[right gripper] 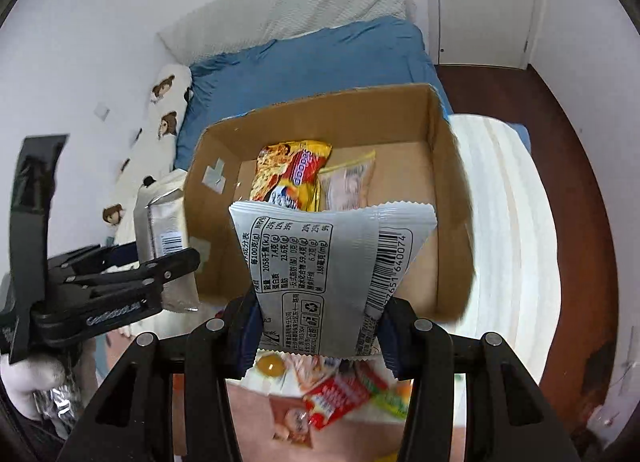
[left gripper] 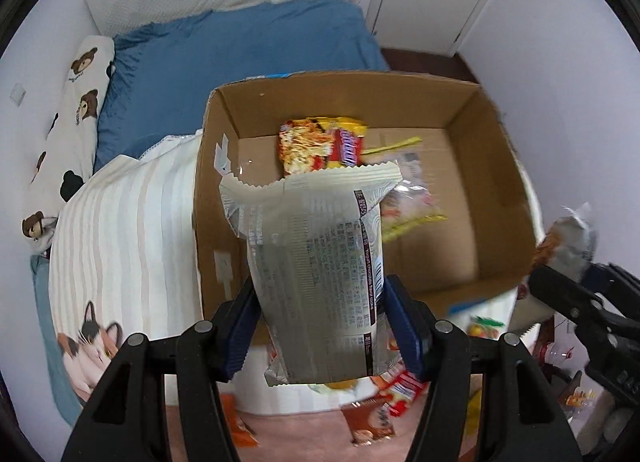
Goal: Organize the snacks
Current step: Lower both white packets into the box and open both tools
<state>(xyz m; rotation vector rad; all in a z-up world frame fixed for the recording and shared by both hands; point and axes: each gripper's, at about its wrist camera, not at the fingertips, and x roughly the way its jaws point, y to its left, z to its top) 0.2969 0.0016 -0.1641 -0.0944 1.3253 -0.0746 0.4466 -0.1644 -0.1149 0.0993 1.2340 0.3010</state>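
Obscured and indistinct items
Loose snacks point(right gripper: 340, 394) below the jaws are blurred, brands unreadable. A held packet point(left gripper: 320, 262) hides part of the box point(left gripper: 460, 110) floor. The far packet point(left gripper: 568, 246) is smeared; its print cannot be read.

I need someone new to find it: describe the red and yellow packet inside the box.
Start from the open cardboard box on the striped blanket of the bed. The red and yellow packet leans against the far wall, nearer the left side. Its bright red and yellow noodle print sets it apart from the pale packet right beside it.
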